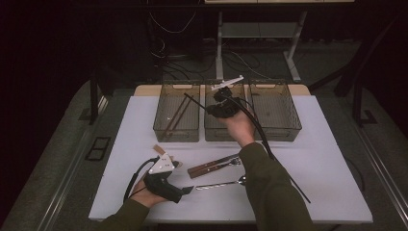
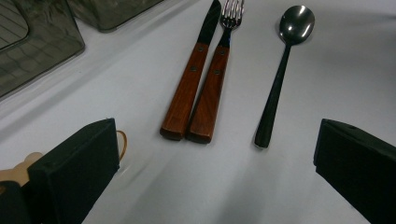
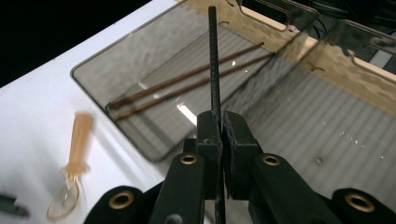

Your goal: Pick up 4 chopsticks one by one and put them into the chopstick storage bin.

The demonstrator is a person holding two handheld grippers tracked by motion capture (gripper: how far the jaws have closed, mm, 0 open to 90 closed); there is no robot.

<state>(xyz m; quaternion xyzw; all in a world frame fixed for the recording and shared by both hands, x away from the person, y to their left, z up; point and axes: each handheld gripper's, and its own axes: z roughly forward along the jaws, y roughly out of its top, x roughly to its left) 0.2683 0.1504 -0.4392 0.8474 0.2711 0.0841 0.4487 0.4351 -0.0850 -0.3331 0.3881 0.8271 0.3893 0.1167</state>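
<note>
A person works at a white bench (image 1: pixel 312 159) with a handheld gripper in each hand. Three clear plastic bins stand in a row at the far side of the bench, and everything else is placed here relative to the middle bin (image 1: pixel 217 126).

The right gripper (image 1: pixel 210 109) is held above the middle bin, at its left wall. Its fingers (image 3: pixel 208 135) are pressed together on a thin black chopstick (image 3: pixel 214 60), which sticks out up and away from them and points over the left bin (image 1: pixel 176 113). In the right gripper view, two brown chopsticks (image 3: pixel 187 84) lie side by side on the floor of that left bin. The right bin (image 1: pixel 275 109) stands just beside the middle bin on its other side.

The left gripper (image 1: pixel 188 189) rests low on the bench, well in front of the middle bin and nearer the person. Its fingers (image 2: pixel 74 172) stand wide apart and hold nothing. In the left gripper view, three pieces of cutlery lie on the bench between the left gripper and the middle bin: a knife (image 2: pixel 189 79) and a fork (image 2: pixel 215 77), both with wooden handles and touching along their length, and a dark metal spoon (image 2: pixel 282 70) just beside the fork. A small spoon with a pale wooden handle (image 3: pixel 74 163) lies on the bench in front of the left bin.
</note>
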